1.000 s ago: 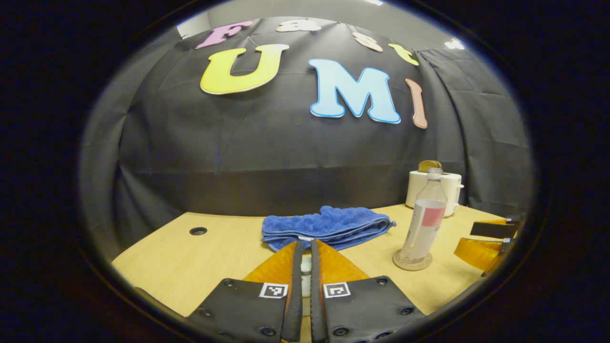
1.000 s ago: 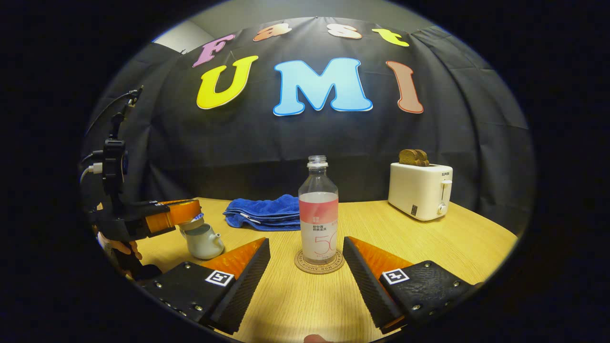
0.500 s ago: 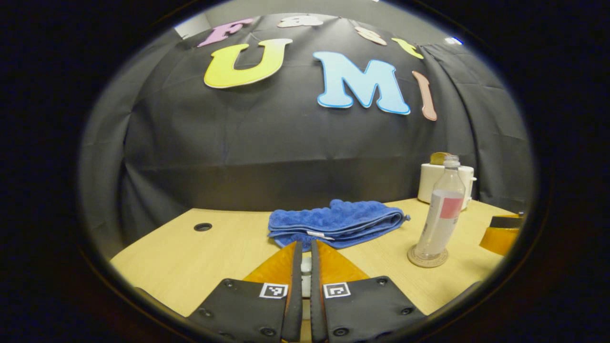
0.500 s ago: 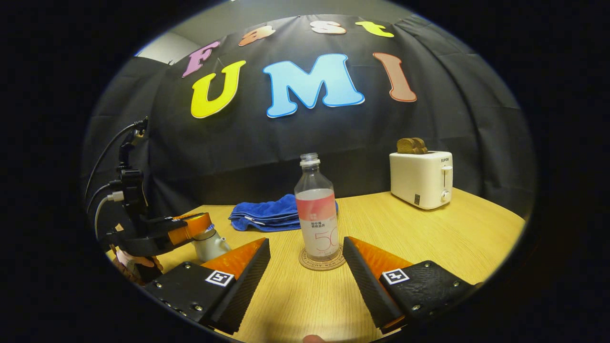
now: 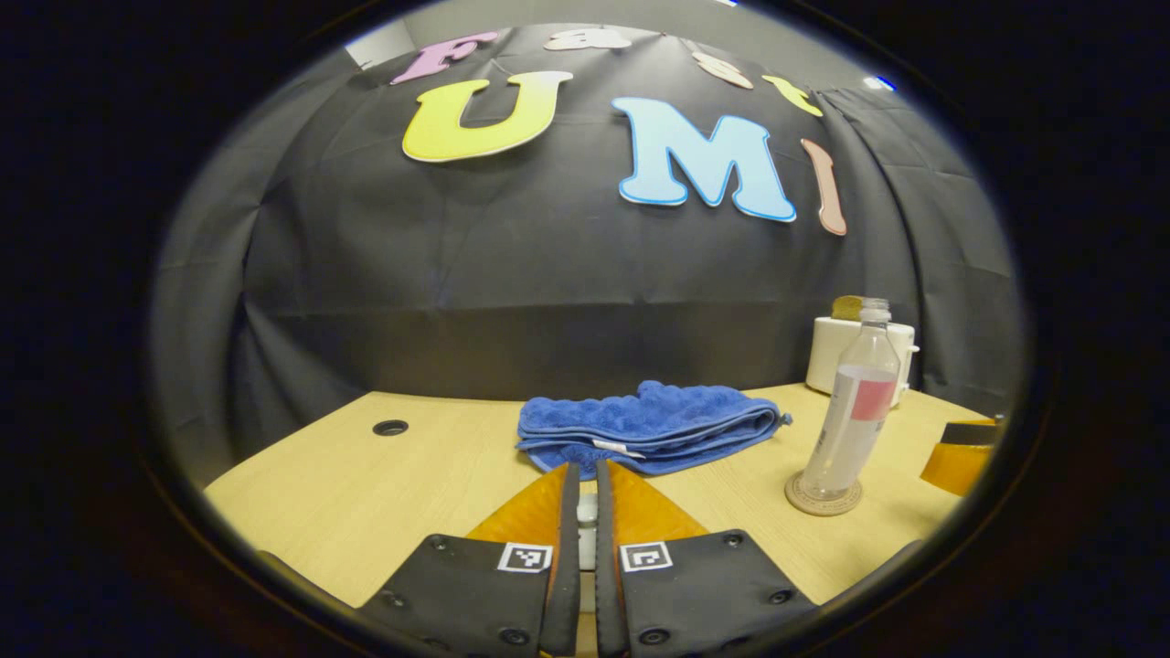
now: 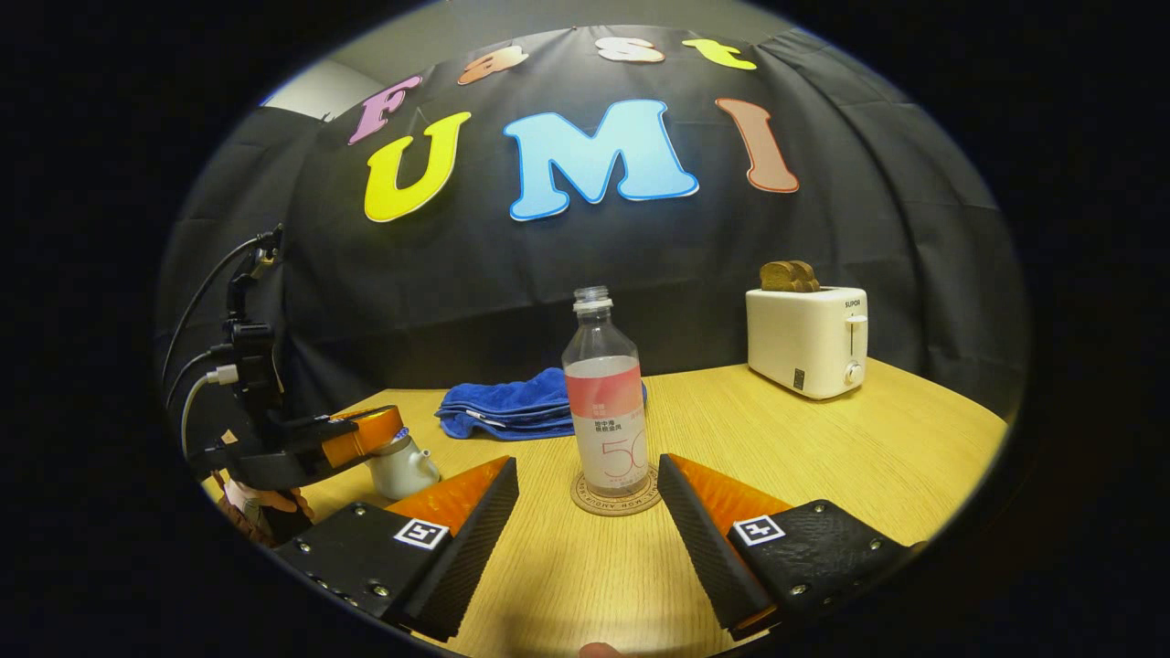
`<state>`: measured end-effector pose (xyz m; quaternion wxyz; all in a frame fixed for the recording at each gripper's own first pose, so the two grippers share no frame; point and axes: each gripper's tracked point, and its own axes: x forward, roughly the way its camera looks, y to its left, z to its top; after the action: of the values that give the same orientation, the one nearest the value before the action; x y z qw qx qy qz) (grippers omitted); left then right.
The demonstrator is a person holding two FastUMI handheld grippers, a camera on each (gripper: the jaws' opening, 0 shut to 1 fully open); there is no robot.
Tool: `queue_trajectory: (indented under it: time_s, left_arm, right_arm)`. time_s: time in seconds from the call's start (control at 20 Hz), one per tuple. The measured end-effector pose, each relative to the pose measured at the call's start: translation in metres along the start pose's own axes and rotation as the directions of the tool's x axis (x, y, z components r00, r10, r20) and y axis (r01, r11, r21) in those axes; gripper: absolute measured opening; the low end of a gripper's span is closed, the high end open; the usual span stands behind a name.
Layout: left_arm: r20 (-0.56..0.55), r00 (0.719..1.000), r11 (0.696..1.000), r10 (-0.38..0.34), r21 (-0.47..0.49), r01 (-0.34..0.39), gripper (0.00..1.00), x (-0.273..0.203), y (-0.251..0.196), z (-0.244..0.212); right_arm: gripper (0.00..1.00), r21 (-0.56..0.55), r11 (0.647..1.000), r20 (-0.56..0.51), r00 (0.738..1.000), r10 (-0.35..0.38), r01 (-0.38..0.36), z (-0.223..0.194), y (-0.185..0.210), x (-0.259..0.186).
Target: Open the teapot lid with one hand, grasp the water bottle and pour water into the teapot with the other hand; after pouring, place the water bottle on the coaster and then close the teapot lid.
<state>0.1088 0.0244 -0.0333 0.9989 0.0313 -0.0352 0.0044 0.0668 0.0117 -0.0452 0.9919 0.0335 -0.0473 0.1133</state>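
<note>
Two spread fingers of the right gripper [image 6: 585,512] are aimed at the light, slippery bottle [image 6: 605,402], best held mid-label, while the left gripper [image 5: 585,512] is pinched on the teapot lid [image 5: 586,508].

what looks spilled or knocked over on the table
Nothing stands out. The clear plastic water bottle stands upright and uncapped on the round cork coaster, the blue folded towel lies neat, and the wooden table shows no spill.

Light wooden table [image 6: 823,457] with folded blue towel [image 6: 512,407], white toaster [image 6: 806,340], teapot [image 6: 402,466], coaster [image 6: 614,498] under water bottle [image 6: 605,402].
</note>
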Motion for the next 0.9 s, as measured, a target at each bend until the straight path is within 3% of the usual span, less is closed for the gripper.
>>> queue_trajectory:
  time_s: [0.15, 0.2, 0.25, 0.35, 0.4, 0.65, 0.9]
  left_arm:
    - [0.001, 1.000, 1.000, -0.013, -0.006, 0.013, 0.17, -0.002, -0.005, 0.003]
    - [0.004, 1.000, 1.000, -0.017, -0.014, 0.017, 0.23, -0.005, -0.006, 0.006]
    - [0.005, 1.000, 1.000, -0.014, -0.021, 0.014, 0.19, -0.009, -0.005, 0.007]
    - [0.011, 1.000, 0.999, -0.025, -0.035, 0.025, 0.30, -0.019, -0.009, 0.011]
    - [0.023, 0.999, 0.999, -0.028, -0.034, 0.029, 0.31, -0.026, -0.011, 0.016]
    - [0.084, 0.996, 0.998, -0.027, -0.049, 0.031, 0.24, -0.074, -0.018, 0.033]
    - [0.084, 0.996, 0.999, -0.003, -0.038, 0.006, 0.24, -0.132, -0.033, 0.021]
  right_arm:
    - [0.98, -0.020, 1.000, 0.003, 1.000, -0.008, 0.008, 0.000, 0.000, -0.001]
    - [0.98, -0.032, 0.999, 0.008, 1.000, -0.016, 0.016, 0.001, -0.001, -0.001]
    - [0.98, -0.041, 0.999, 0.015, 1.000, -0.023, 0.023, 0.003, -0.001, -0.001]
    - [0.97, -0.054, 0.998, 0.034, 0.999, -0.034, 0.036, 0.007, -0.001, -0.003]
    - [0.97, -0.061, 0.997, 0.043, 0.998, -0.038, 0.041, 0.009, -0.001, -0.004]
    - [0.97, -0.085, 0.995, 0.064, 0.997, -0.040, 0.045, 0.010, 0.003, -0.019]
    - [0.97, -0.091, 0.994, 0.055, 0.997, -0.054, 0.059, -0.002, 0.007, -0.048]
